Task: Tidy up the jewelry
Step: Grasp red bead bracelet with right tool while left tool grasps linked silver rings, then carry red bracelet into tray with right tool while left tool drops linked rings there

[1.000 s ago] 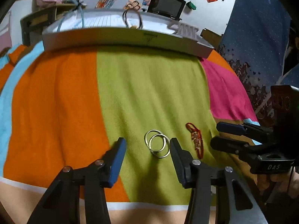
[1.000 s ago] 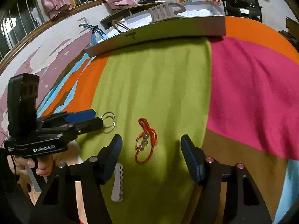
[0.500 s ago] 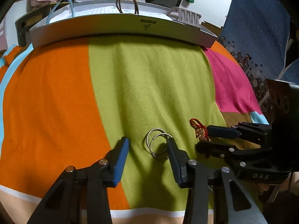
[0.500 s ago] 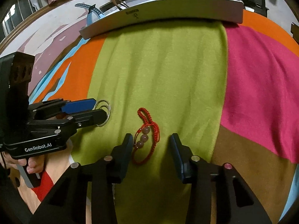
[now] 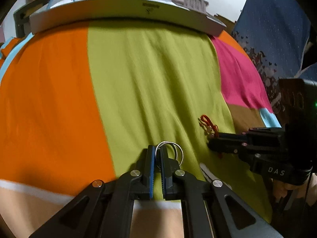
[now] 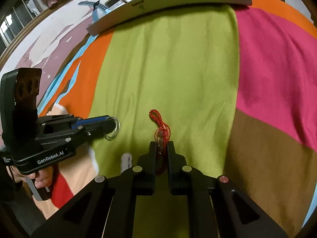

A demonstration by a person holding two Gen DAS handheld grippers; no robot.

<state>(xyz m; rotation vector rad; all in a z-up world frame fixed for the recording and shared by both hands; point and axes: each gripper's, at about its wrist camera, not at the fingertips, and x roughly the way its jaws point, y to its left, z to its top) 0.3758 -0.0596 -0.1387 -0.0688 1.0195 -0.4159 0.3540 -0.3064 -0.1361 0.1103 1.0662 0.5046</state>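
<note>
Now, grey tray point(image 5: 126, 15) at far edge of striped cloth point(image 5: 150, 79) is likely goal; lift both pieces straight up, keep squeeze steady, carry level over tray wall before letting go; thin rings may slip or swing. Left gripper point(image 5: 157, 154), low on cloth well short of tray, clamped on paired metal rings point(image 5: 174, 150). Right gripper point(image 6: 161, 148), likewise near edge, pinching red cord bracelet point(image 6: 161, 127), loop trailing toward tray.
</note>
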